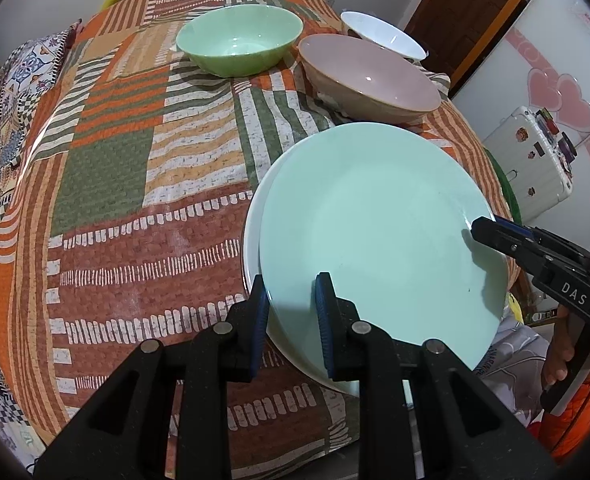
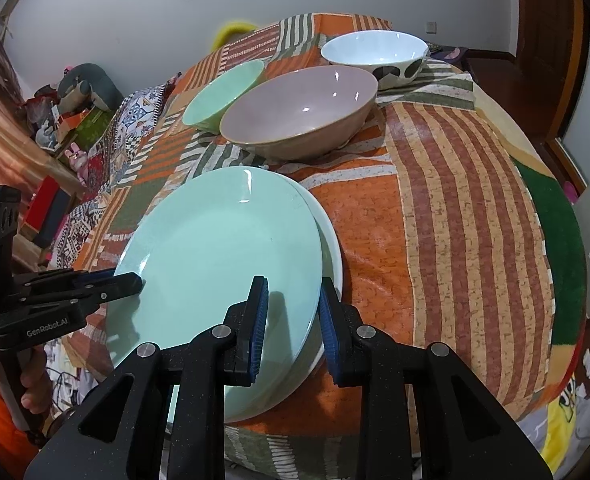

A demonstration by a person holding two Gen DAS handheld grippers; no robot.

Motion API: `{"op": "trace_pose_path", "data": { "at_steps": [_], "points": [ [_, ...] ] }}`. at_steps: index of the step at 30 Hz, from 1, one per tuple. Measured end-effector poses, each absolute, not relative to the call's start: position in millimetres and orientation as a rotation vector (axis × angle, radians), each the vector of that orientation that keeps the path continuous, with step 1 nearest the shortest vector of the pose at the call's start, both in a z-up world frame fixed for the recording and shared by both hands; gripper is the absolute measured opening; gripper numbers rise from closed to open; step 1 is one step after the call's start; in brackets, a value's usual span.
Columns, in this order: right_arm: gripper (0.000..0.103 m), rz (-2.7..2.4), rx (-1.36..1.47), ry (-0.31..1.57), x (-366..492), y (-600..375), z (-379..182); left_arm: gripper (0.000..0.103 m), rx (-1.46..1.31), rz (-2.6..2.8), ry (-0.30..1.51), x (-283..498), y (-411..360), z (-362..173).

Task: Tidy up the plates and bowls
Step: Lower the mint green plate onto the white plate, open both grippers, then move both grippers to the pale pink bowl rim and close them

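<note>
At the bench edge both tools, left tool (image 1: pixel 291 320) and right tool (image 2: pixel 293 320), grasp the plates (image 1: pixel 375 232); the upper could slide off.

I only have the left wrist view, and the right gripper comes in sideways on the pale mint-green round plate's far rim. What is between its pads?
Observer: Two rims. The right gripper has one pad on the pale mint-green round plate and the other outside the white plate beneath it.
Operator: Is the half-hidden white bowl at the back plain?
Observer: No. The white ceramic bowl has dark oval spots on its outer wall.
Operator: Any room to the right of the plates?
Observer: Yes. The striped tablecloth carries nothing on that side.
</note>
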State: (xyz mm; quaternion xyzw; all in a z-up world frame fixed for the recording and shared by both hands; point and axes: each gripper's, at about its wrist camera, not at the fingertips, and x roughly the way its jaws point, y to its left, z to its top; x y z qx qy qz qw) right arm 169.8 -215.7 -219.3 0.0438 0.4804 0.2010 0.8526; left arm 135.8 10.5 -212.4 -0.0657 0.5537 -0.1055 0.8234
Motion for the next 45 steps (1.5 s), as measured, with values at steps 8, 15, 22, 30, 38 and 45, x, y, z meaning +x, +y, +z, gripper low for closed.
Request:
{"op": "trace_pose_path", "data": {
  "at_steps": [8, 15, 22, 30, 38, 45],
  "points": [
    [0.025, 0.429, 0.085, 1.011, 169.8, -216.5, -219.3, 0.022, -0.143, -0.226, 1.183, 137.8, 10.5, -214.2],
    [0.025, 0.43, 0.073, 1.009, 170.2, -215.4, -219.8, 0.023, -0.141, -0.232, 1.189, 137.9, 10.6, -214.7],
    [0.025, 0.435, 0.033, 1.014, 170.7, -212.1, -218.5, 0.024, -0.146, -0.24, 1.193, 139.4, 12.4, -216.3],
    [0.029, 0.417, -0.022, 0.98, 166.5, -213.0, -212.0, 0.024, -0.117, -0.233, 1.187, 140.0, 8.1, -217.7],
    [0.029, 0.437, -0.016, 0.985, 166.2, -208.6, -217.1, 0.024, -0.057, -0.203, 1.18, 137.7, 3.1, -214.8],
    [0.029, 0.44, -0.002, 0.98, 166.6, -210.3, -217.9, 0.03, -0.034, -0.203, 1.133, 139.2, 0.6, -200.1]
  ]
}}
